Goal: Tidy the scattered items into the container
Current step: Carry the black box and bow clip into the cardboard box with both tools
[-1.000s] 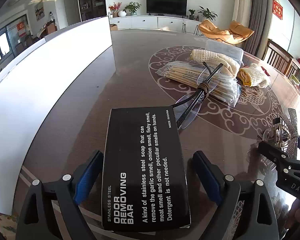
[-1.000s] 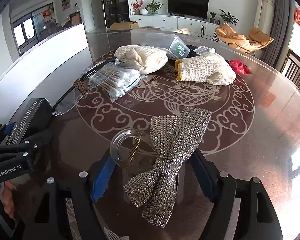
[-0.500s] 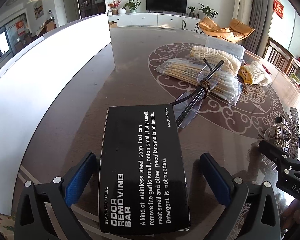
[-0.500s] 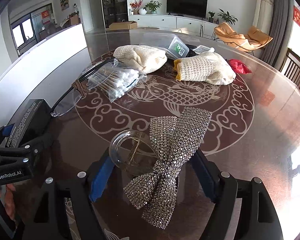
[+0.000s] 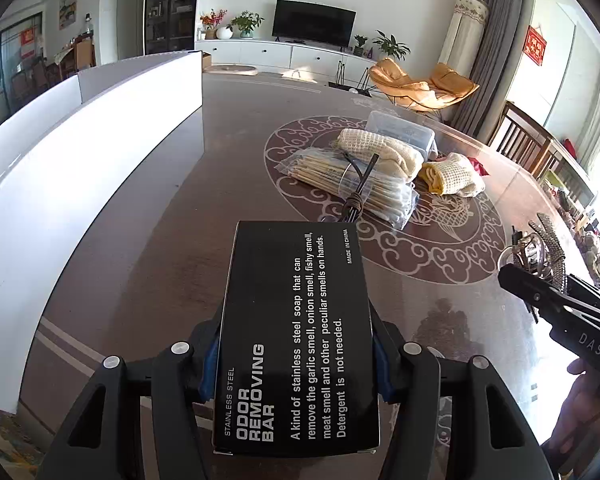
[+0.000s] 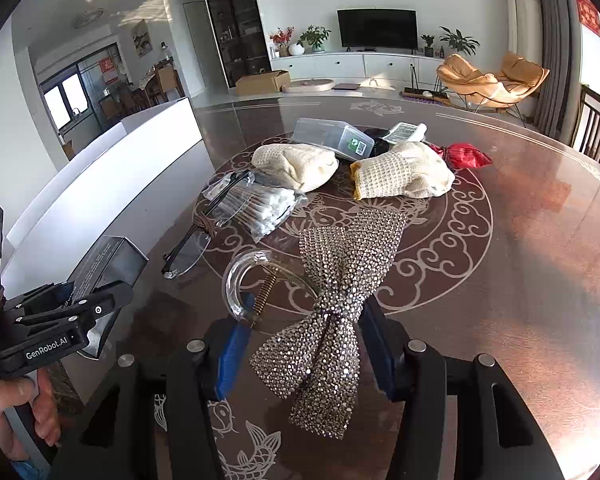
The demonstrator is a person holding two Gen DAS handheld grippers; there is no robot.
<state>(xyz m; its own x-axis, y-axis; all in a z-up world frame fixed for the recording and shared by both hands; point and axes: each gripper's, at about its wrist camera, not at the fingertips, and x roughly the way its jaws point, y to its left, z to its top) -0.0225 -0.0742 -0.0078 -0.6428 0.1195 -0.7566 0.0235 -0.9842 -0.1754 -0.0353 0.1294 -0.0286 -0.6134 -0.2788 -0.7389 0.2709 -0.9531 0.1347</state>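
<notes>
A black carton printed "odor removing bar" (image 5: 296, 320) sits between the blue pads of my left gripper (image 5: 296, 360). The jaws are closing and press on its two long sides, and it hangs a little above the round glass-topped table (image 5: 160, 240). My right gripper (image 6: 306, 344) is closing too, on a clear hair clip with a rhinestone bow (image 6: 340, 300), pads against the clip's handle and the bow. In the right wrist view the left gripper (image 6: 100, 300) and the carton (image 6: 104, 264) show at the left edge. A tall white container wall (image 5: 80, 152) runs along the table's left side.
At the table's centre lie a bag of cotton swabs (image 6: 260, 208), black-framed glasses (image 6: 192, 240), two knitted cloths (image 6: 300, 164) (image 6: 404, 176), a clear lidded plastic box (image 6: 332, 138) and a red packet (image 6: 466, 156). A person's hand (image 6: 16, 408) holds the left gripper.
Both grippers went from wide open around their items to closed on them. Carton and hair clip have risen slightly off the table with the grippers.
</notes>
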